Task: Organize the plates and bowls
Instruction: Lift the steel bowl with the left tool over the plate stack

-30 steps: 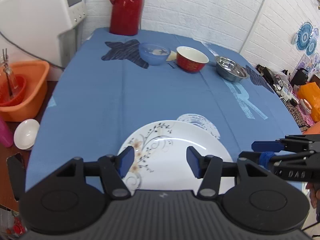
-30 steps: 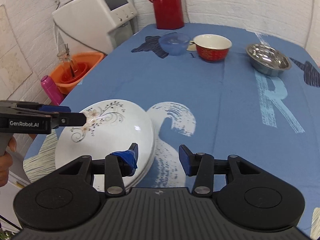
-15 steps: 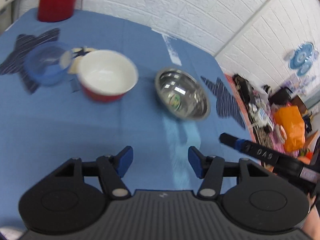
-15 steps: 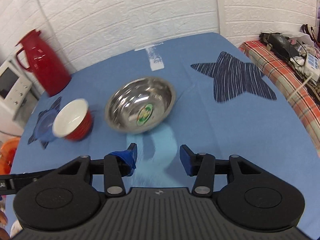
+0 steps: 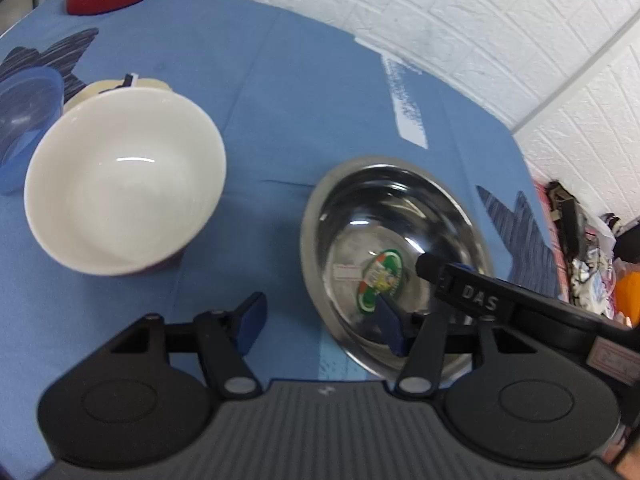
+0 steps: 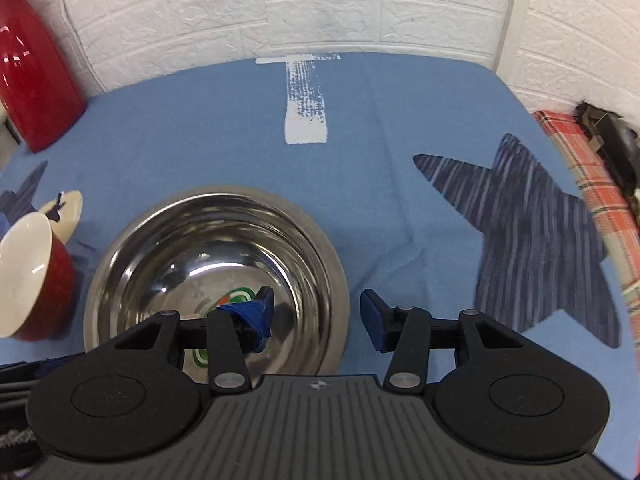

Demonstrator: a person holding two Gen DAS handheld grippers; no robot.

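— Movement since half a second ago: both grippers closer to the steel bowl [image 6: 216,280], now filling the foreground.
— Right gripper [image 6: 316,316]?
— Jaws spread, straddling the bowl's right rim; nothing pinched.
— Left gripper [image 5: 320,322]?
— Spread, empty, over the bowl's near-left rim.
— Neighbours?
— Red bowl [image 5: 124,188] left on the blue tablecloth [image 6: 360,128]; blue bowl [image 5: 24,116] beyond.
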